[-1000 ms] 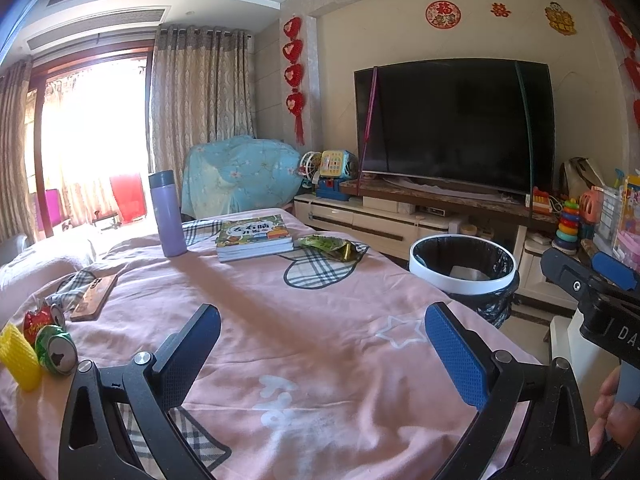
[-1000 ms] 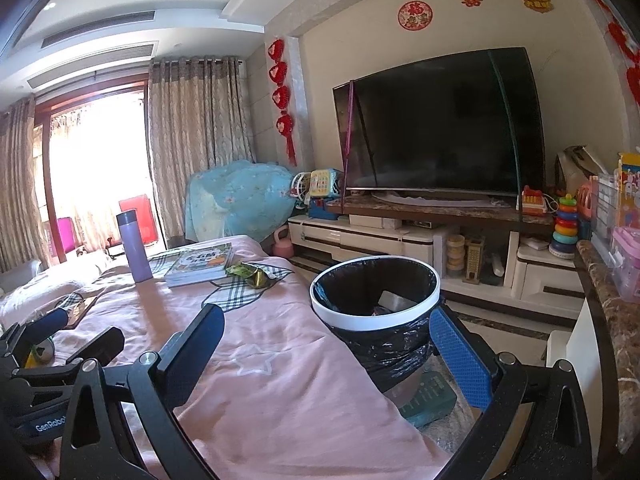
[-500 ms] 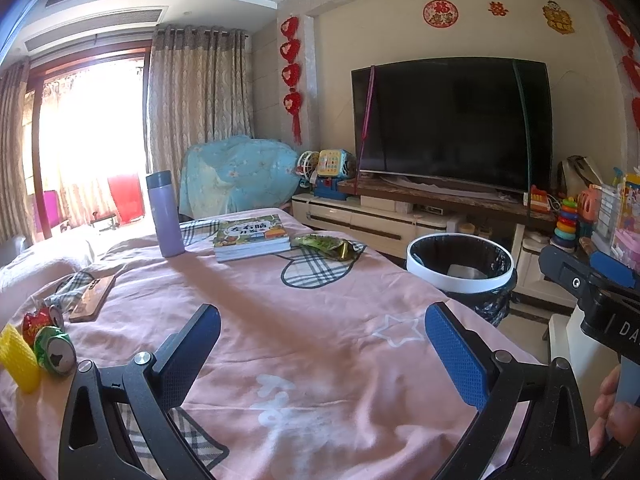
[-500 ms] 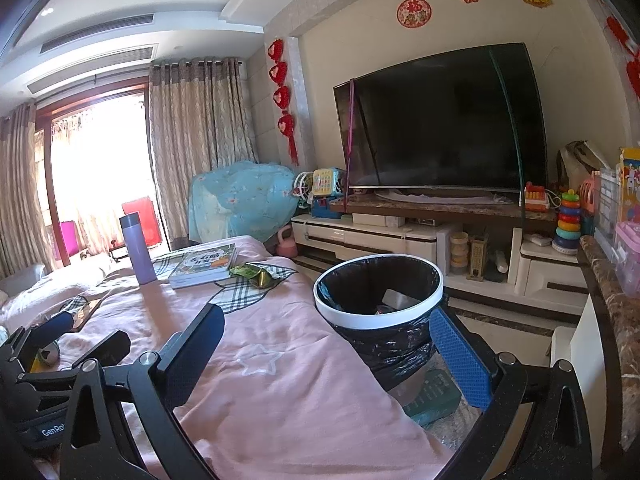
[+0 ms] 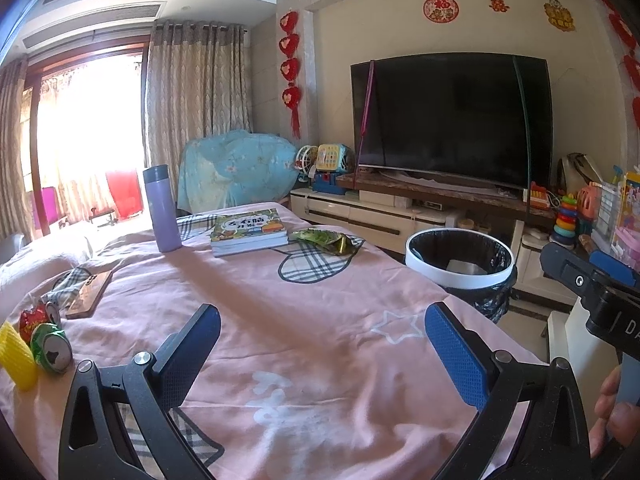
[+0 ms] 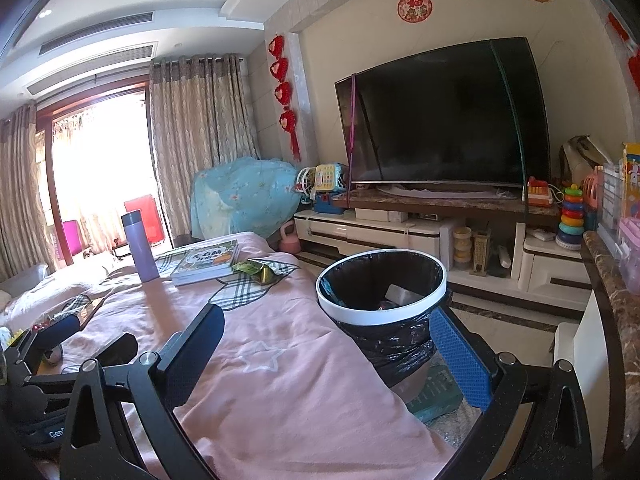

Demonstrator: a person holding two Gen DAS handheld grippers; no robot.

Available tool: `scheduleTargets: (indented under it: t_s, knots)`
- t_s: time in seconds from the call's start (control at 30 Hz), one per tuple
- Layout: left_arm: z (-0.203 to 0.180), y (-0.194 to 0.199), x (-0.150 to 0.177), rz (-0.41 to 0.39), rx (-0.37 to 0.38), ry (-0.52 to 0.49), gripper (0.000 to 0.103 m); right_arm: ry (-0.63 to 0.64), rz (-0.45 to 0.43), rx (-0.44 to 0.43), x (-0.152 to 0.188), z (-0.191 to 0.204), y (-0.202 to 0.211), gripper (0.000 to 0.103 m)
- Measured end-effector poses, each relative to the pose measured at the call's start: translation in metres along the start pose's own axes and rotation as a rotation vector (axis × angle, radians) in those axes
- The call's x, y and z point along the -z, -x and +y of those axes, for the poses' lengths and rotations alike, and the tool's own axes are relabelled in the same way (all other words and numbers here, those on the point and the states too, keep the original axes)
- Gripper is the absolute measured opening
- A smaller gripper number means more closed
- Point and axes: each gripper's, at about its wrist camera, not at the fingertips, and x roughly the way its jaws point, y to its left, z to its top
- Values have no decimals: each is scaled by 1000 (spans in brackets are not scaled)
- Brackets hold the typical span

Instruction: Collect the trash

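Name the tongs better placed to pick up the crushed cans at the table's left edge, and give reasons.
Left. The crushed cans lie just left of the left tongs, which are open and empty. The right tongs, also open, sit farther right, near the trash bin.

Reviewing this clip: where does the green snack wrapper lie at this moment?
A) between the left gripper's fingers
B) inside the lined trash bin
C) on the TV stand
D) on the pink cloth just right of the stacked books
D: the green snack wrapper lies on the pink cloth beside the books; the trash bin stands apart, and both grippers are open and hold nothing.
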Motion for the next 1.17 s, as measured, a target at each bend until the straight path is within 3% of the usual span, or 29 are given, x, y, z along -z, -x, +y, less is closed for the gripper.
scheduleTargets:
  t_s: [1.17]
  knots:
    - [14, -14, -11, 53, 30, 23, 102, -17, 68, -22, -6, 5, -16, 103]
